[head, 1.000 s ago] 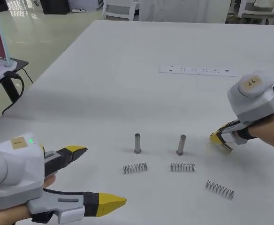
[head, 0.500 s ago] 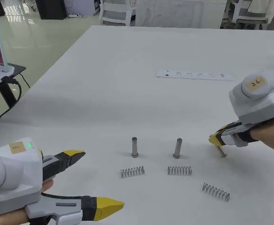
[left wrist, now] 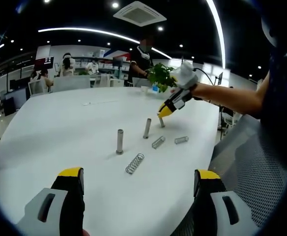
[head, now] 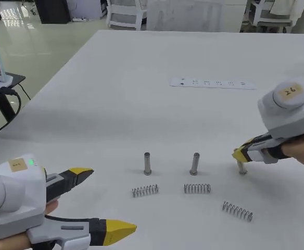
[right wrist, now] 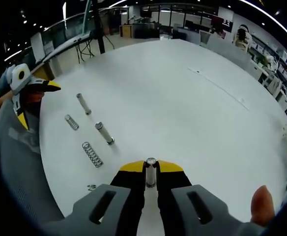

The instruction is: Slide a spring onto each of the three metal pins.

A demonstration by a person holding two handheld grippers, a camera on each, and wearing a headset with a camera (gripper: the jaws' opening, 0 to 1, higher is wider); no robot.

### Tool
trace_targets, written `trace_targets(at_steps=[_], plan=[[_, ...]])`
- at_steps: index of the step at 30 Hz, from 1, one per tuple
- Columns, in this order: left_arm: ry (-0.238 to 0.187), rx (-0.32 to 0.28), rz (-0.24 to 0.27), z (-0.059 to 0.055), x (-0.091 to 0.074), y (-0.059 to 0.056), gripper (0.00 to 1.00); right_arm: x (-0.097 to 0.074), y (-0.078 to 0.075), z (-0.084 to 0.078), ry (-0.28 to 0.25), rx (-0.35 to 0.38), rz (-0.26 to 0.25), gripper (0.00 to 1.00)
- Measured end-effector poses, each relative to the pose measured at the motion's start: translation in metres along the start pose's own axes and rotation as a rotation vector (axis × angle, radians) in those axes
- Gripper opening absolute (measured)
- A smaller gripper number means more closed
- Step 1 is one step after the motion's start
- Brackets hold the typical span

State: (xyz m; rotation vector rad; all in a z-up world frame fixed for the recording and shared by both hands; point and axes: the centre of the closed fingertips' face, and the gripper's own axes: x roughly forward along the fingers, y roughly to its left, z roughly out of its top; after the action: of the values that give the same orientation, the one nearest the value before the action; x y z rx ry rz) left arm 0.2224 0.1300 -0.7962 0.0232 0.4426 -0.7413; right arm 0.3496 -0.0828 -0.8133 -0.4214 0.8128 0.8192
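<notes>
Right hand-held gripper [head: 239, 154] is clenched on a short grey metal pin [head: 242, 167], upright, near a second pin [head: 194, 163] and a third pin [head: 147, 163] standing on the white surface [head: 141, 94]. Three springs [head: 197, 188] lie loose before them. I hold my left hand-held gripper [head: 110, 199] low, jaws spread wide.

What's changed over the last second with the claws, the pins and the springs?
The right claw, shut on the third pin, tipped it from slanted to upright and lowered it to the table. Unchanged: the left claw open and idle, the other two pins standing, three springs lying loose.
</notes>
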Motion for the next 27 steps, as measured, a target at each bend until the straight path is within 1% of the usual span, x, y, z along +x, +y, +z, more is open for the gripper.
trace_targets(at_steps=[3, 13, 27], plan=[[-0.001, 0.0, 0.0, 0.0, 0.0, 0.0, 0.9, -0.001, 0.0, 0.0, -0.01, 0.001, 0.001, 0.06], [0.002, 0.002, -0.003, 0.0, 0.0, -0.002, 0.89, -0.007, 0.001, -0.005, -0.011, 0.012, -0.002, 0.06], [0.01, 0.005, -0.005, -0.001, 0.0, -0.002, 0.89, -0.012, 0.002, -0.011, -0.012, -0.002, 0.01, 0.06]])
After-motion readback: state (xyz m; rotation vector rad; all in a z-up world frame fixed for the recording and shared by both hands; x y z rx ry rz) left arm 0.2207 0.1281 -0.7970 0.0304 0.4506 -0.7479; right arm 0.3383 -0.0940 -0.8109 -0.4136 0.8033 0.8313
